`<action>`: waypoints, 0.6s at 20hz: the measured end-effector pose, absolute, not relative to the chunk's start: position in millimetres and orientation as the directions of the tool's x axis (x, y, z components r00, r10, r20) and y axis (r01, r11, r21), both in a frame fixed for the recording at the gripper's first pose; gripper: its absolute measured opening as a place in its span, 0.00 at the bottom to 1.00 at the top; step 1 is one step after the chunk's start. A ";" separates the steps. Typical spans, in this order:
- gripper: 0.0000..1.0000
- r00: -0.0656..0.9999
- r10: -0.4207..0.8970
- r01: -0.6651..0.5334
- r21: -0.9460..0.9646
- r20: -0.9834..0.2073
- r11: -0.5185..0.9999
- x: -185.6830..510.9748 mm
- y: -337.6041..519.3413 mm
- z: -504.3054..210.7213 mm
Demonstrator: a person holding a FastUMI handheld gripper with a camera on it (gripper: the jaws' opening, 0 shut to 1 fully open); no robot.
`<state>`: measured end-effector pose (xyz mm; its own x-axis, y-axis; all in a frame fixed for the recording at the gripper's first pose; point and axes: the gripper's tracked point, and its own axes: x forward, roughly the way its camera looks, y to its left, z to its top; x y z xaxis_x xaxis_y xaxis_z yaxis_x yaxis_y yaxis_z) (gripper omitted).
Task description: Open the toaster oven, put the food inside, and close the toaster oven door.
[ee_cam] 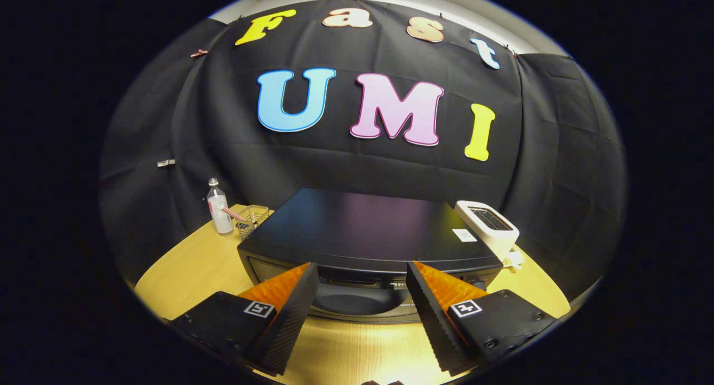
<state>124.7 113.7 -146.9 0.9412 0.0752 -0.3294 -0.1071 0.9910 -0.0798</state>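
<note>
Black toaster oven (368,234) on wooden table (184,273), just ahead of gripper (362,276), door handle between the tips. Fingers (290,312) spread wide, gripping nothing. White toaster (491,226) beside its right, plastic bottle (218,206) and wire basket (254,217) left.

Clear bottle (218,209) and wire basket (254,217) side by side (basket contents unclear) on wooden tabletop (189,273); white slot toaster (488,226) well apart.

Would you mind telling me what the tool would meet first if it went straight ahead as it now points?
Most likely the toaster oven: the open tool points at its front just ahead, though depth is unclear.
</note>
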 end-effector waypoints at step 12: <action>0.97 0.913 0.081 -0.082 0.014 -0.399 0.997 128.7 115.1 -163.0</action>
